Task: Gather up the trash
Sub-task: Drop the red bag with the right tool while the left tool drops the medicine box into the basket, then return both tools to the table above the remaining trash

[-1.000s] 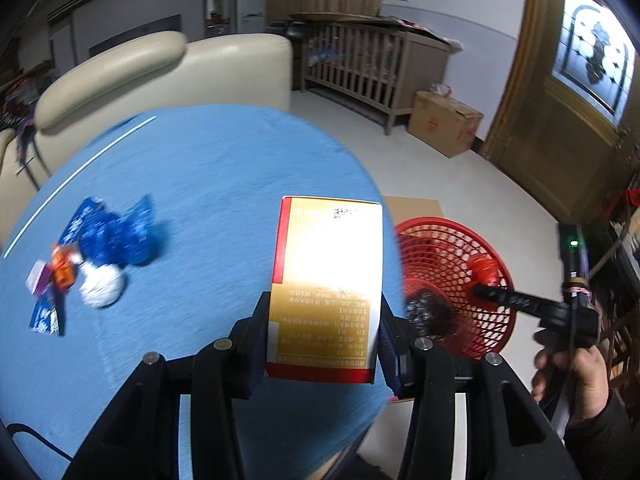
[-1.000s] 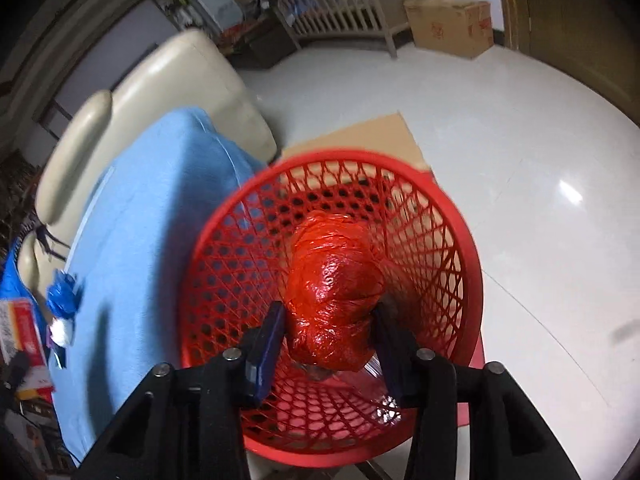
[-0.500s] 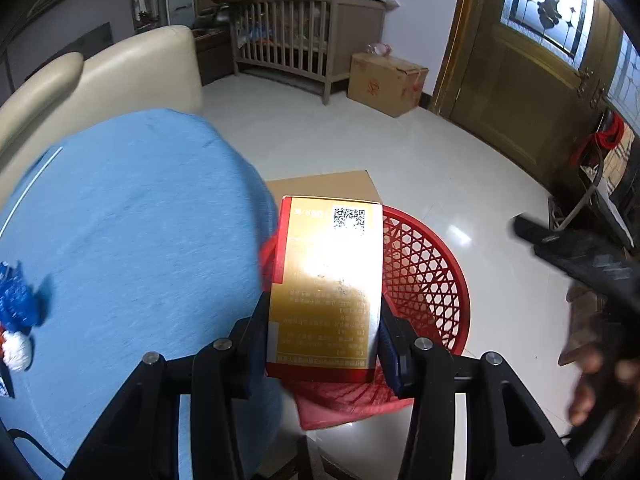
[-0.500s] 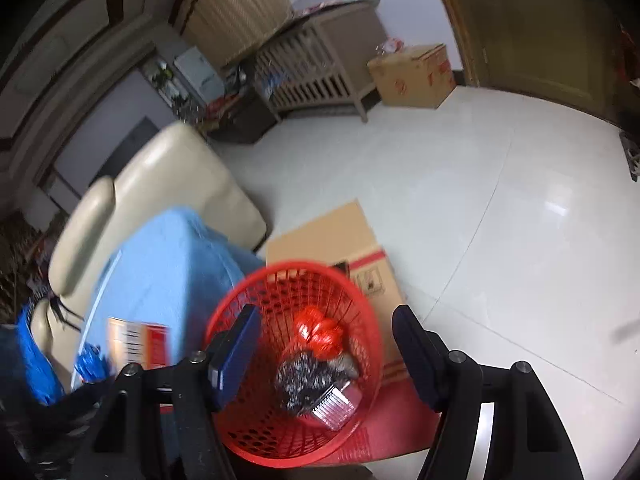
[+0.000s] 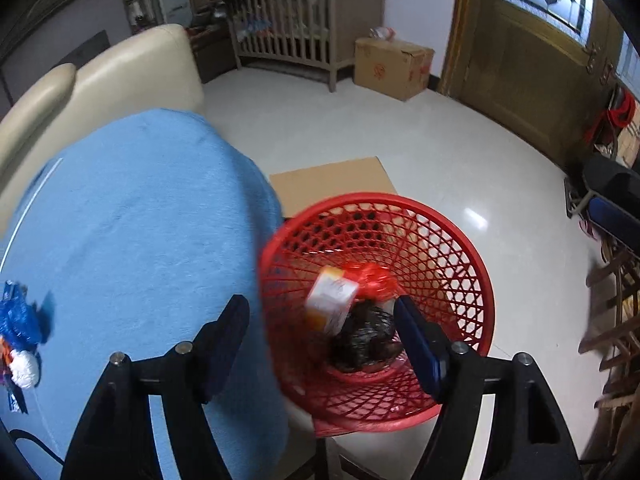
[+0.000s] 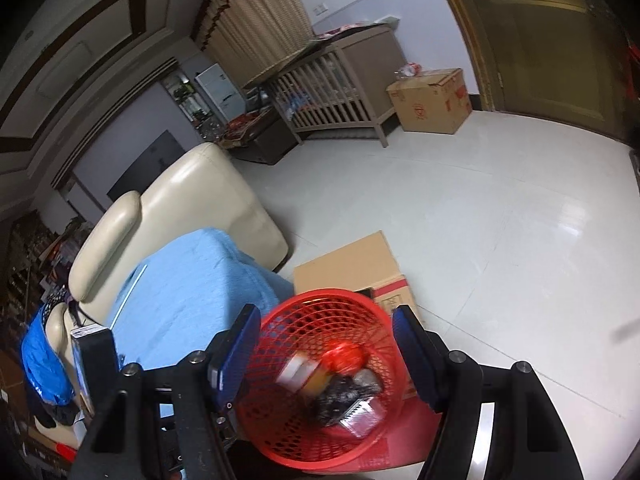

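A red mesh basket (image 5: 460, 264) stands on the floor beside the blue-covered table (image 5: 132, 224). Inside it, a yellow and white box (image 5: 330, 300) is blurred in mid-fall, beside a red bag (image 5: 370, 278) and a dark crumpled bag (image 5: 366, 340). My left gripper (image 5: 320, 332) is open and empty above the basket's near rim. My right gripper (image 6: 326, 352) is open and empty, higher above the same basket (image 6: 280, 364), where the box (image 6: 304, 372) and red bag (image 6: 344, 358) show too. Blue wrappers and a white ball (image 5: 20, 336) lie on the table's left.
A flat cardboard sheet (image 5: 332, 184) lies on the floor behind the basket. A cream sofa (image 5: 104, 80) backs the table. A wooden crib (image 5: 304, 24) and a cardboard box (image 5: 392, 66) stand by the far wall. Wooden chairs (image 5: 616, 320) stand at right.
My left gripper opened and let go of the yellow box, which is dropping into the basket. My right gripper had released the red bag and rose away from the basket.
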The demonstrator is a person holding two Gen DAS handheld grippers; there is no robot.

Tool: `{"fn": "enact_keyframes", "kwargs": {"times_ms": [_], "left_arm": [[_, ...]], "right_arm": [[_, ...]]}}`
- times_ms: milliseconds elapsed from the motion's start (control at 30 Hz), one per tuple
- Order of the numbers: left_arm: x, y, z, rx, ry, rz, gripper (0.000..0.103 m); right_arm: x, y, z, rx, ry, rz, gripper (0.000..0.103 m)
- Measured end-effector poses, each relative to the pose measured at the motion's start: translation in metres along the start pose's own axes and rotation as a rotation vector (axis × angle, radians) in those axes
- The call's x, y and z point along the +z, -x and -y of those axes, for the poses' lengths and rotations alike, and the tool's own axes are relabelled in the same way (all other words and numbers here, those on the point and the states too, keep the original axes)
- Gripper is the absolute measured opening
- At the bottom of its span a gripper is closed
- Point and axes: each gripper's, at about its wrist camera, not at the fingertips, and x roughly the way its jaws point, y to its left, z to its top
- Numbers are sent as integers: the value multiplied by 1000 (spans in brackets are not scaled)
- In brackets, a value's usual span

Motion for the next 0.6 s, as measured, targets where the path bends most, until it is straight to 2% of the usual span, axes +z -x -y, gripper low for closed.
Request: {"fn": "enact_keyframes", "kwargs": {"times_ms": [433,600], "left_arm": [[-31,61,-89,63,188,113,75],[-60,79,-134,93,269,143,75]], "right_arm": [[-28,-13,-102,91,172,-61,72],[-44,-21,-139,120,232,-93,72]]}}
